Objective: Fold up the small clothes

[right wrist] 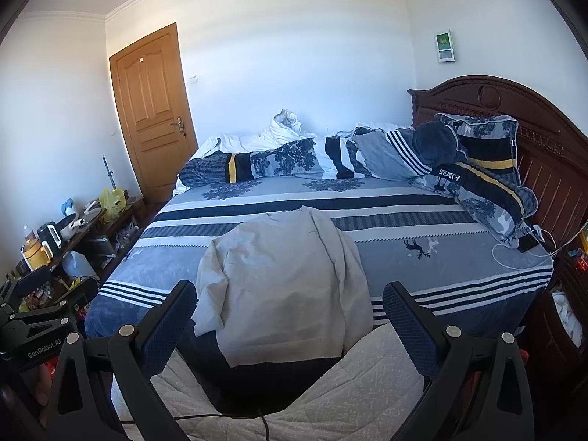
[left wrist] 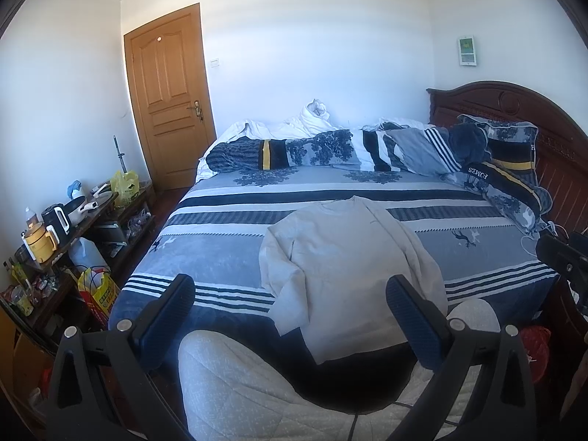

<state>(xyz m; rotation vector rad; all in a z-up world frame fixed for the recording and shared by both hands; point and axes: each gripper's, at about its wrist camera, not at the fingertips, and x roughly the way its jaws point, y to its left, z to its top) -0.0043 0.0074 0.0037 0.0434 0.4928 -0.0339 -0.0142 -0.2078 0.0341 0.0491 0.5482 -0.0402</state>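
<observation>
A pale grey sweatshirt (left wrist: 349, 268) lies spread flat, front up, on the near half of the bed (left wrist: 220, 253), its neck toward the far wall and its hem hanging a little over the near edge; both long sleeves are folded in along the body's sides. The left gripper (left wrist: 290, 316) hangs above the foot of the bed with its two blue-padded fingers (left wrist: 172, 312) spread wide, nothing between them, and the sweatshirt's lower part shows in the gap. The right gripper (right wrist: 288, 316) is likewise held clear of the cloth, its fingers (right wrist: 408, 323) wide apart and empty (the garment sits just left of centre in its view). The bed wears a blue, white and navy striped cover, with a rolled duvet (left wrist: 330, 150) across its far side and a patterned pillow (left wrist: 511, 169) against the dark wooden headboard (left wrist: 533, 110). A wooden door (left wrist: 169, 99) stands shut in the far wall, and a cluttered low shelf (left wrist: 73, 228) with a yellow kettle (left wrist: 38, 244) runs along the left side.
</observation>
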